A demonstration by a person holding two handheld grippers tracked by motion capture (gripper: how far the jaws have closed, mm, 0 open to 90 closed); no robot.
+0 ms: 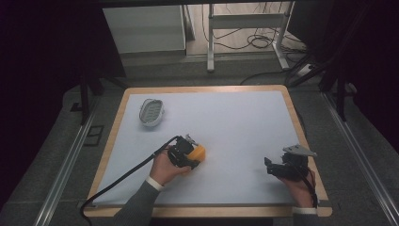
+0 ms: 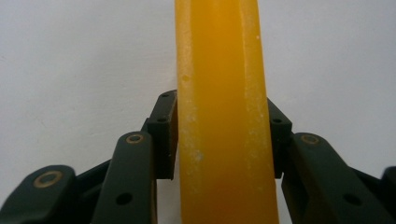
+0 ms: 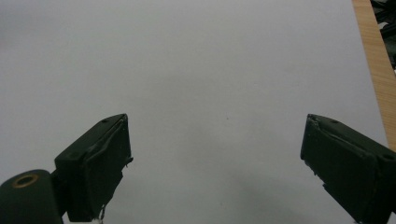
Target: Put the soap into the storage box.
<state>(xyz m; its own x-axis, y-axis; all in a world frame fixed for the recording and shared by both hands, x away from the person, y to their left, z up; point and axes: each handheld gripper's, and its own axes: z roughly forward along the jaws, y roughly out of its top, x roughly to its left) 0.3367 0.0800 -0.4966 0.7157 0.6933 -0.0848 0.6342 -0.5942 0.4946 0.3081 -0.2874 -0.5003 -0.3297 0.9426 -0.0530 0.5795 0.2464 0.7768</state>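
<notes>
Soap bar point(image 1: 198, 152), an orange-yellow block, sits near the middle of the counter point(image 1: 244, 122), toward six o'clock from its centre, and the left tool point(image 1: 190, 151) has it pinched between its jaws. In the left gripper view the bar point(image 2: 219, 116) runs straight up between the two pads point(image 2: 166, 135), which press on both of its long sides, so the grip looks square and centred. At ten o'clock from the bar, well apart from it, a pale oval soap dish point(image 1: 152, 112) rests on the white sheet. At three o'clock from the bar, near the counter's edge, the right tool point(image 1: 270, 167) hovers with its jaws spread wide and nothing between them, as the right gripper view confirms point(image 3: 215, 154).

The step in hand appears to be lifting the bar toward the dish. To do it well, hold steady pressure, since soap may slip, raise it straight before travelling, and keep it level over the dish.
</notes>
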